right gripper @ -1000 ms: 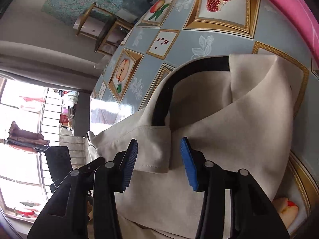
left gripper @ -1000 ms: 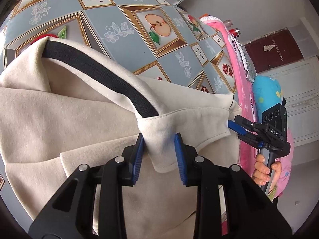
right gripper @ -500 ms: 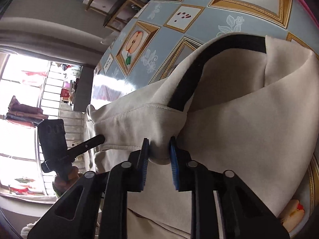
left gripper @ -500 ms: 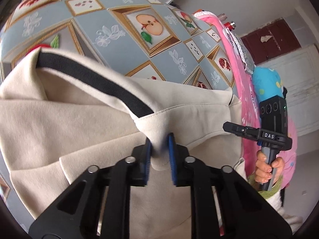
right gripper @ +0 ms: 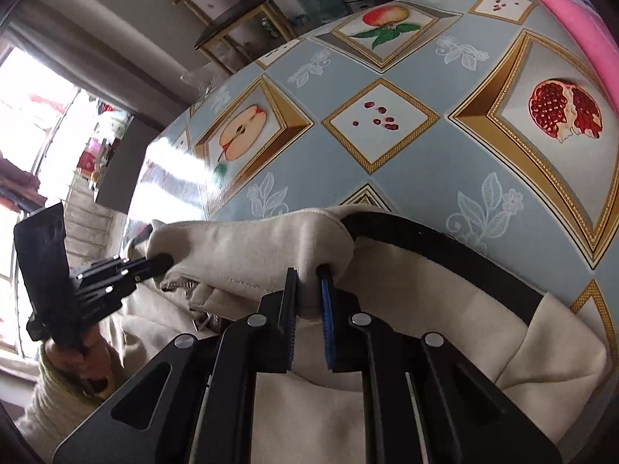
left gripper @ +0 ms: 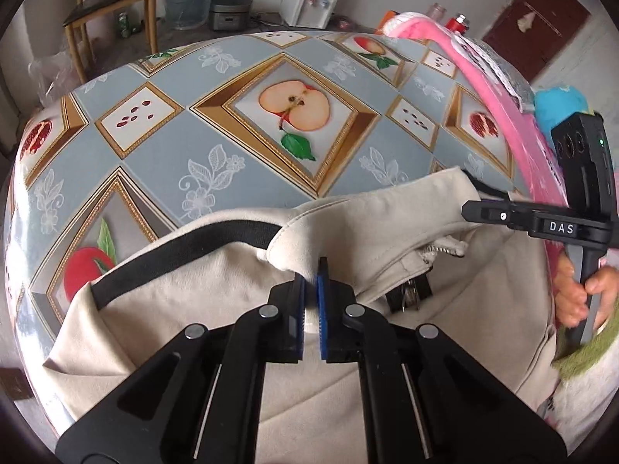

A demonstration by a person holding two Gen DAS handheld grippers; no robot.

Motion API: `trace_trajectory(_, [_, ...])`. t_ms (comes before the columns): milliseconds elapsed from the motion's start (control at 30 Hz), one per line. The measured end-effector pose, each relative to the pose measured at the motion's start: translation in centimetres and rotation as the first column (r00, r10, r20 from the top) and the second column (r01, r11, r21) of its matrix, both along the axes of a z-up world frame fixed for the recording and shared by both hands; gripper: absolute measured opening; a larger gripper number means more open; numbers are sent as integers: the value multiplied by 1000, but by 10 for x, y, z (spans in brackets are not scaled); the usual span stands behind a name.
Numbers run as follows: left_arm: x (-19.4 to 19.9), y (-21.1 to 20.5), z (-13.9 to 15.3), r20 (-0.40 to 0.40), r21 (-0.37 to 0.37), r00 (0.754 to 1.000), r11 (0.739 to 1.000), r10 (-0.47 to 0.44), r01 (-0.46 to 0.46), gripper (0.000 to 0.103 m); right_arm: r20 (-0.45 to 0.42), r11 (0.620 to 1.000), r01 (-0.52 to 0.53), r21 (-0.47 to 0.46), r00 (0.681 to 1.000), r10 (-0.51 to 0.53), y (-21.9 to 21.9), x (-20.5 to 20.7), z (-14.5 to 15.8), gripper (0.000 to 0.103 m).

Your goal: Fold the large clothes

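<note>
Both left gripper [left gripper: 310, 282] and right gripper [right gripper: 308, 286] clamped on cream jacket [left gripper: 216, 286]; fruit-print tablecloth [left gripper: 240, 162], pink cloth [left gripper: 499, 89] beyond.

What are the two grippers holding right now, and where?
Both hold the cream garment by its collar: left gripper and right gripper each pinch one collar end.

Matt cream cloth garment [left gripper: 201, 290] on a glossy printed tablecloth [left gripper: 185, 162].
</note>
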State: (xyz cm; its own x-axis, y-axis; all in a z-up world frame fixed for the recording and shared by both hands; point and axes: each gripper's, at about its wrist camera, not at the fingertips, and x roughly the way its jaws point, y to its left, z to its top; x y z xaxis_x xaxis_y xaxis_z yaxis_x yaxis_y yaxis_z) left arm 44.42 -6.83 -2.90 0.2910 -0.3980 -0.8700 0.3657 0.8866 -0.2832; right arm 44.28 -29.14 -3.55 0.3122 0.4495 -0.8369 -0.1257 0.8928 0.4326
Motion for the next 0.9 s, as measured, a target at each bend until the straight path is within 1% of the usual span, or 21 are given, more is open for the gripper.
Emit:
trace_trajectory(67, [-10,1,-2,3,14,999,999,-36,36,6,0,998,-59,-28,998,59,1,-12,-5,11])
trace_trajectory(133, [-19,2,-3,7,13,998,998,-61,61,6,19,996,-89,-28,996,90,1,-20,-7,11])
trace_trajectory(233, [-25,1,-2,18,27,997,997,-75,75,9,31,996,-79,-29,996,80,0,-22,-8,12])
trace_trajectory(300, [-23,0,-4,13,28,998,997,-69,69,10,23,999,-44,-27,999,45,-2,-21,-6,16])
trace_trajectory(367, [-21,2,-5,-1,10,999,998,-54,54,10,19,999,-11,-42,1000,11,-3,-22,0,26])
trace_trajectory(400, [-20,3,-6,-5,3,999,999,-51,51,10,36,997,13,-71,999,-11,-5,-26,8,26])
trace_trajectory(467, [-20,4,-7,-4,-6,999,999,-49,49,11,110,987,73,-142,992,-58,-10,-36,30,28])
trace_trajectory(500, [-21,5,-8,-1,-9,999,999,-50,50,11,147,982,101,-159,986,-78,-10,-40,40,28])
trace_trajectory(533, [-21,6,-8,2,-12,999,999,-52,52,11,189,980,121,-158,978,-90,-10,-45,52,28])
trace_trajectory(567, [-22,6,-8,7,-13,998,998,-54,54,11,216,984,117,-136,973,-86,-9,-48,59,28])
trace_trajectory(633, [-22,5,-8,15,-13,998,998,-56,56,11,240,995,61,-81,970,-40,9,-48,70,28])
trace_trajectory(700, [-22,5,-7,20,-15,998,998,-54,54,11,233,998,-5,-61,972,19,30,-40,69,28])
trace_trajectory(800, [-24,7,-3,38,-21,998,999,-45,46,11,198,996,-59,-60,978,70,62,-22,52,27])
trace_trajectory(833, [-26,8,-1,48,-20,998,999,-45,46,11,168,996,-72,-45,983,79,67,-17,42,23])
trace_trajectory(867, [-28,9,1,60,-16,997,999,-43,44,11,120,996,-91,-25,988,93,71,-12,30,20])
trace_trajectory(900, [-30,12,5,74,-8,996,999,-40,41,11,90,995,-100,-10,991,101,74,-10,21,19])
